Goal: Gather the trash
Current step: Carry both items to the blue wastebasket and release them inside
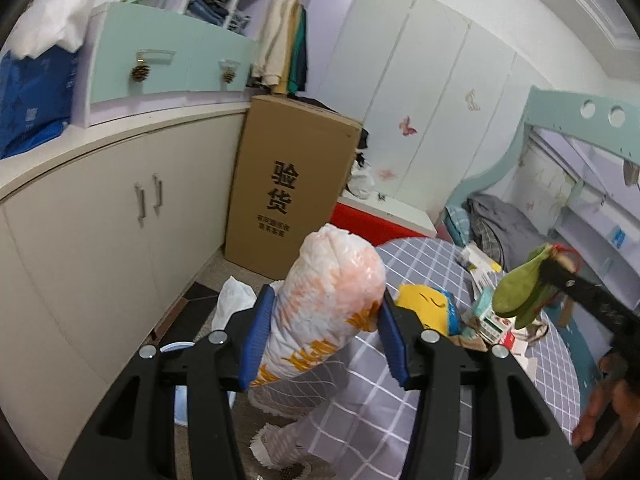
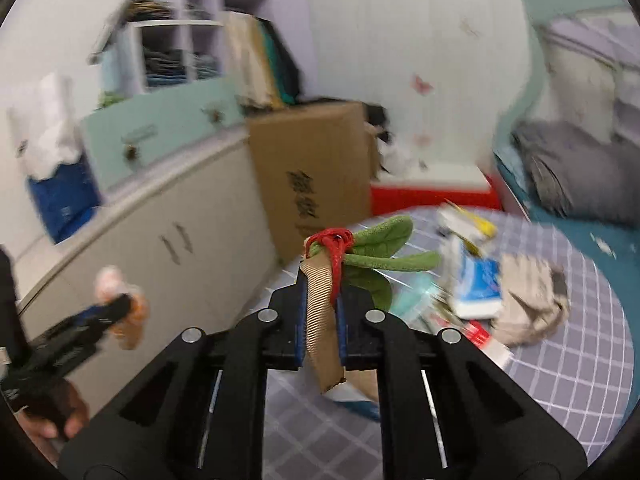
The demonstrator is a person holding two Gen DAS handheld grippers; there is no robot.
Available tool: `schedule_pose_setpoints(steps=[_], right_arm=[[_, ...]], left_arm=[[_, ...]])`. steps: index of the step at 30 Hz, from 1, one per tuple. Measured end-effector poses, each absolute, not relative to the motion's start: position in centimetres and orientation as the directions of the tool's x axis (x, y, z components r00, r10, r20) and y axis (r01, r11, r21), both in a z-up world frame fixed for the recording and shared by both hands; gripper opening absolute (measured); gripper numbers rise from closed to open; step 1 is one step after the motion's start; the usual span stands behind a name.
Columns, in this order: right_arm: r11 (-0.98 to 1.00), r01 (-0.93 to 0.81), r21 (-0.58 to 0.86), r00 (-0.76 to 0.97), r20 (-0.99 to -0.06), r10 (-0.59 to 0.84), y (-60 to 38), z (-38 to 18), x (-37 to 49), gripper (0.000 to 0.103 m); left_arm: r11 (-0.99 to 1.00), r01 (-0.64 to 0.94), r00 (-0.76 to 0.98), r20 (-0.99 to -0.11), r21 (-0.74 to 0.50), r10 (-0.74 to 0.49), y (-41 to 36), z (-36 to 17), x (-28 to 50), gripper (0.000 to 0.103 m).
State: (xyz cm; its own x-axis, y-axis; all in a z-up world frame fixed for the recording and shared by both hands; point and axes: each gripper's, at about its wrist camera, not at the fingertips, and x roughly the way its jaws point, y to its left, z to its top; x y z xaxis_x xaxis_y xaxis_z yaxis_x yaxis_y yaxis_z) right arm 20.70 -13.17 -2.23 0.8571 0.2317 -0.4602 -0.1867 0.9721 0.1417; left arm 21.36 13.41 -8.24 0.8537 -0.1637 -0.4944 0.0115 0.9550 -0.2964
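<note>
- Left claw [image 1: 326, 334]: clamped on a crinkled white-and-orange plastic wrapper [image 1: 324, 304], held upright off the counter [image 1: 400, 380]. The wrapper's lower end hangs past the counter's near edge.
- Left of the counter, on the floor: a round pale-blue rim [image 1: 176, 348] shows under the left claw, with a white bag [image 1: 234, 300] just beyond it. Probably the bin, but too little is in view to be sure.
- Left wrapper looks close to drop-off: it sits near that rim, not yet over it.
- Right claw [image 2: 322, 320]: closed on a strip of ribbed cardboard [image 2: 320, 320]. Tied to the strip's top with red cord [image 2: 336, 246] is a green fabric leaf piece [image 2: 380, 256], lifted clear of the counter.
- Progress, as a judgement: two items picked, neither binned. Early-to-mid task.
- Still on the counter, far side from the claws: yellow-and-blue packet [image 1: 430, 306], a blue-and-white pack [image 2: 478, 284], a crumpled beige bag [image 2: 532, 308], a red-and-white carton [image 2: 486, 340] and mixed paper scraps. Right view is motion-blurred, so finer sorting is not possible.
- Obstacles: tall cardboard box [image 1: 288, 184] stands on the floor beyond the counter, cabinet doors [image 1: 120, 224] left of it. The gap between counter and cabinet is narrow, so the left claw's path to the rim is tight.
- Both claws full: neither can take more until one unloads.
</note>
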Motion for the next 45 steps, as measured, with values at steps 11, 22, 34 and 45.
schedule_pose_setpoints(steps=[11,22,34,45], right_arm=[[0.841,-0.497,0.215,0.612,-0.599,0.516,3.2,-7.9,24.2,0.012],[0.815,-0.545,0.195,0.428,-0.771,0.471,15.6,-20.1,32.7,0.068],[0.863,-0.449,0.232,0.454,-0.773,0.444,14.1,-22.1,33.2,0.068],[0.897,-0.390,0.209,0.614,-0.667,0.423,11.3,-19.0,32.6,0.073]], left_arm=[[0.936,-0.264,0.802,-0.592,-0.233,0.079,25.1,-12.5,21.1,0.049],[0.886,-0.421,0.642,-0.754,-0.193,0.140,33.3,-21.2,26.0,0.050],[0.896,-0.395,0.586,-0.807,-0.202,0.077,32.2,-24.4,27.9,0.050],[0.922,-0.325,0.616,-0.787,-0.211,0.037,29.4,-22.9,30.8,0.067]])
